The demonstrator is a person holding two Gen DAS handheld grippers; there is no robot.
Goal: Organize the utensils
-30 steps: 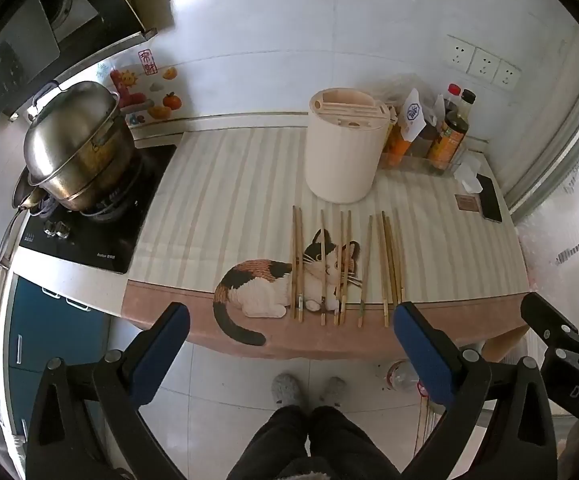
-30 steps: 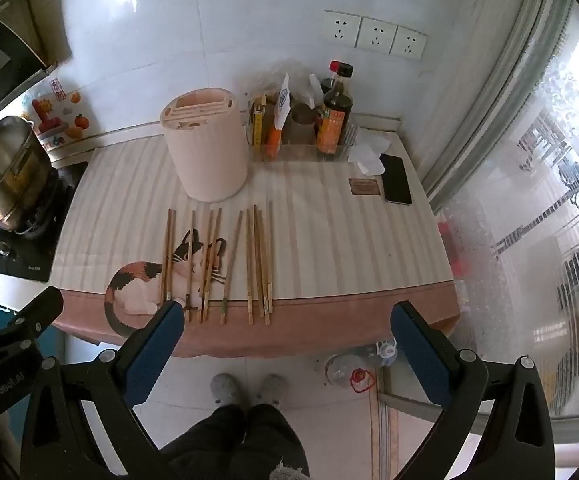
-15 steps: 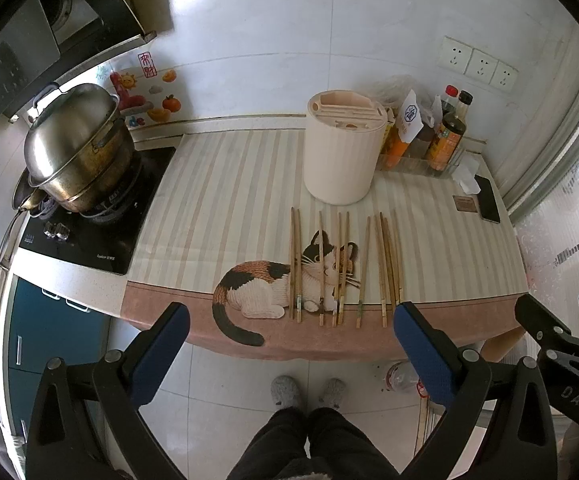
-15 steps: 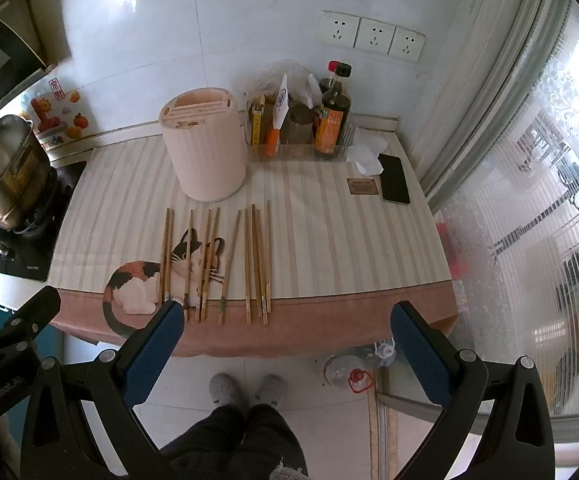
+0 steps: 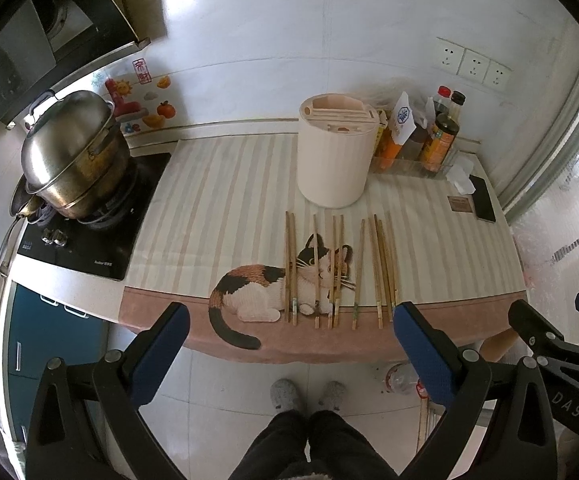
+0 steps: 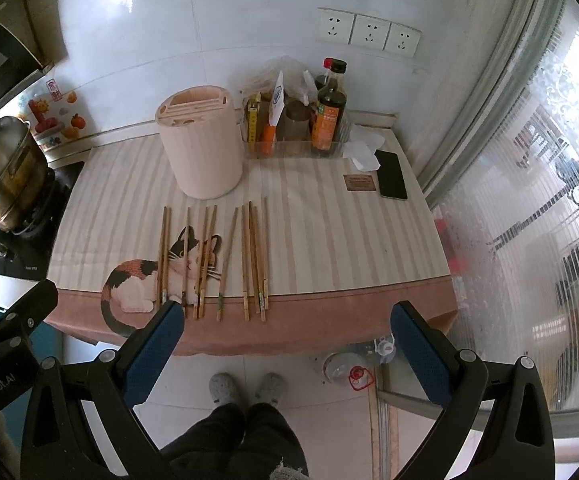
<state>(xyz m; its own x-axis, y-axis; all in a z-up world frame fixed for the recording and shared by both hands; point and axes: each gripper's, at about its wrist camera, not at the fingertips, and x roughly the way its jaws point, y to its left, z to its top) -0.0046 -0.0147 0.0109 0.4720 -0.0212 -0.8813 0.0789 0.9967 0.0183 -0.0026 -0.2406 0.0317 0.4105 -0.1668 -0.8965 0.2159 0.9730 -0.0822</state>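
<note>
Here the left gripper (image 5: 289,344) hangs out past the counter's front edge, over the floor, jaws wide apart and holding nothing. The right gripper (image 6: 285,336) sits level beside it, also off the front edge, jaws spread and bare.

The chopsticks (image 5: 339,268) lie in a loose row on the striped mat (image 5: 217,200), running front to back, their near ends close to the mat's pink front border; several cross the printed cat. Bare mat stretches to the left of the row and to its right, out to the counter's right edge.

Just behind the chopsticks' far ends stands the round cream holder (image 5: 335,152), upright, slots in its top. At the back right corner, a clear tray of bottles (image 6: 329,116) sits beside the holder, with a phone (image 6: 391,175) near the right edge. Off the mat's left edge, a steel pot (image 5: 71,152) rests on the stove.
</note>
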